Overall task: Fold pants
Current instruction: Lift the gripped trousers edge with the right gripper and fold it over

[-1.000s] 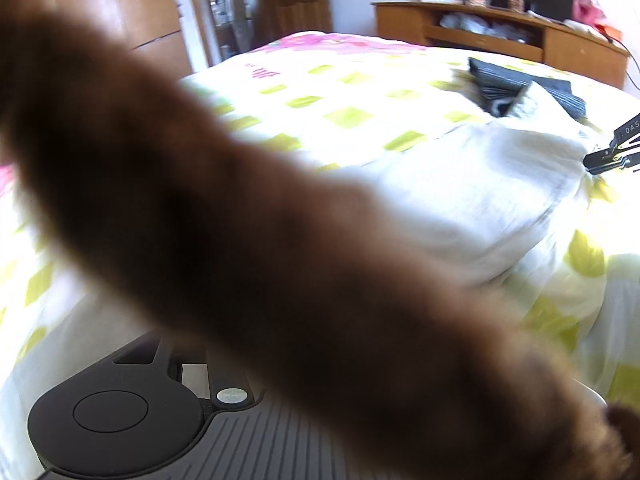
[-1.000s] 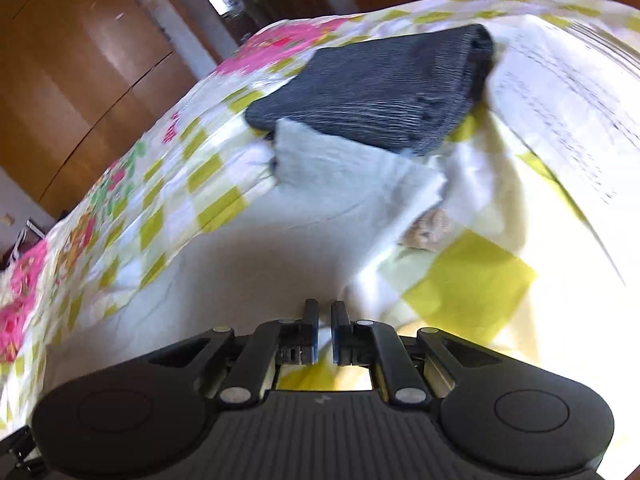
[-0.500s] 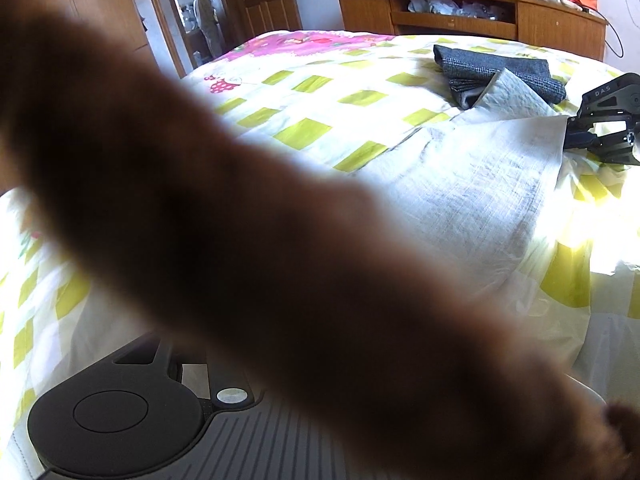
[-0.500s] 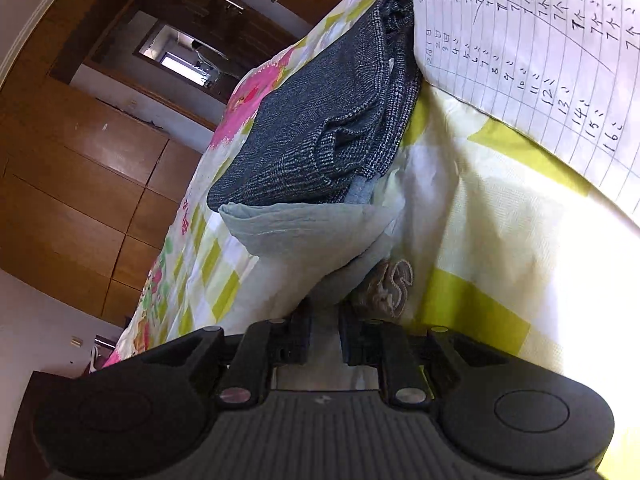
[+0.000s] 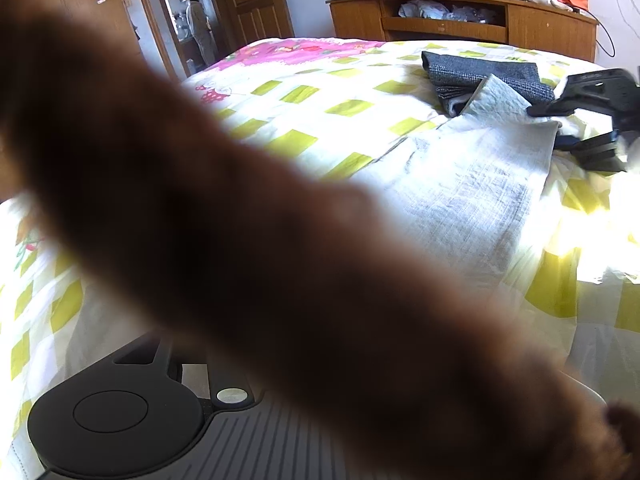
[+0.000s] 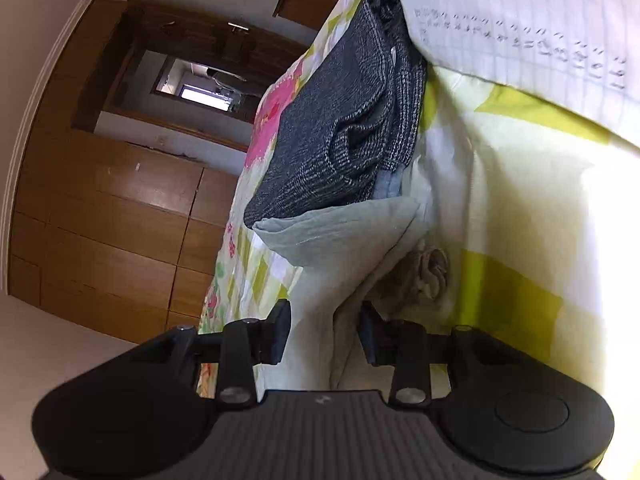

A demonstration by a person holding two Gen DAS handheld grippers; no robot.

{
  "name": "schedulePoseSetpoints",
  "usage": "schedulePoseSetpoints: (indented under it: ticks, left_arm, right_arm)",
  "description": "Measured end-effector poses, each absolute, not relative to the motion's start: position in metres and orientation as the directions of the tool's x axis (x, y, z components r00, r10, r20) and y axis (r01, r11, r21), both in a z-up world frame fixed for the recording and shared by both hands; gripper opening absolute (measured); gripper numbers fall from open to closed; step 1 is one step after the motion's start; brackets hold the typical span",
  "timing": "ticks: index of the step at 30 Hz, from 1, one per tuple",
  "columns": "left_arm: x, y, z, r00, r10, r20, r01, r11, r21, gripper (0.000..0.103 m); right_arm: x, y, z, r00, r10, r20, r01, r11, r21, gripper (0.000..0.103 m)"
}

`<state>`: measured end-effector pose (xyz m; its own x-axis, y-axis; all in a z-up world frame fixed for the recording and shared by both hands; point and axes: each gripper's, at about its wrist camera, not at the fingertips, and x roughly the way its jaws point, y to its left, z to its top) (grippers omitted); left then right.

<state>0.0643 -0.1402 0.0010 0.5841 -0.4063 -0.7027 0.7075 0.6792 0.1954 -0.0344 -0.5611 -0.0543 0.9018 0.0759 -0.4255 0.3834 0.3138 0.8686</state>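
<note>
Sunlight falls across a bed [image 5: 304, 92] covered by a white spread with yellow-green squares and pink flowers, with wooden wardrobes along one wall and a wooden cabinet [image 5: 460, 24] beyond its far edge. Pale grey pants [image 5: 472, 184] lie spread flat on the bed, one corner turned up against a folded dark grey garment [image 5: 480, 76]. A sheet of lined paper [image 6: 520, 28] with handwriting lies next to that dark garment. The right gripper [image 6: 324, 334] is at the edge of the pants; its jaws have just been opening, and the pale cloth sits between them with a gap on either side. The left gripper [image 5: 120, 412] is mostly hidden behind a blurred brown furry thing [image 5: 280, 260] right in front of its camera, so whether it stands open or closed I cannot tell. A person [image 5: 198, 24] stands in the doorway far behind.
</note>
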Motion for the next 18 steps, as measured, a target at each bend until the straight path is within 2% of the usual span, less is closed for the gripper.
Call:
schedulePoseSetpoints:
  ticks: [4,5,7,10,13,14,16,18]
  left_arm:
    - [0.066,-0.138,0.001,0.583,-0.406,-0.704,0.704,0.684,0.189,0.049]
    - [0.067,-0.139,0.000,0.582,-0.405,-0.705,0.704,0.686,0.187,0.049]
    - [0.068,-0.139,-0.001,0.587,-0.401,-0.703,0.700,0.689,0.191,0.049]
    - [0.067,-0.136,0.001,0.604,-0.412,-0.682,0.687,0.703,0.183,0.049]
    - [0.071,-0.134,-0.007,0.572,-0.422,-0.703,0.694,0.706,0.141,0.050]
    - [0.072,-0.135,-0.013,0.536,-0.424,-0.730,0.712,0.692,0.120,0.050]
    - [0.067,-0.134,-0.023,0.517,-0.430,-0.740,0.730,0.674,0.118,0.050]
    - [0.064,-0.125,-0.020,0.515,-0.449,-0.730,0.730,0.676,0.100,0.050]
  right_arm:
    - [-0.016,-0.556,-0.052,0.883,0.049,-0.466,0.415,0.381,0.826,0.048]
    - [-0.013,-0.555,-0.052,0.882,0.036,-0.470,0.420,0.394,0.818,0.043]
    - [-0.010,-0.555,-0.049,0.870,0.027,-0.492,0.446,0.381,0.810,0.021]
    - [-0.019,-0.557,-0.027,0.930,0.013,-0.368,0.340,0.350,0.873,0.021]
    - [-0.029,-0.551,0.012,0.959,-0.070,-0.275,0.276,0.452,0.848,0.020]
    - [-0.026,-0.548,0.021,0.951,-0.102,-0.292,0.302,0.506,0.808,0.020]
    - [-0.010,-0.544,0.024,0.918,-0.090,-0.387,0.370,0.548,0.750,0.020]
    - [-0.004,-0.534,0.032,0.919,-0.058,-0.390,0.352,0.566,0.745,0.020]
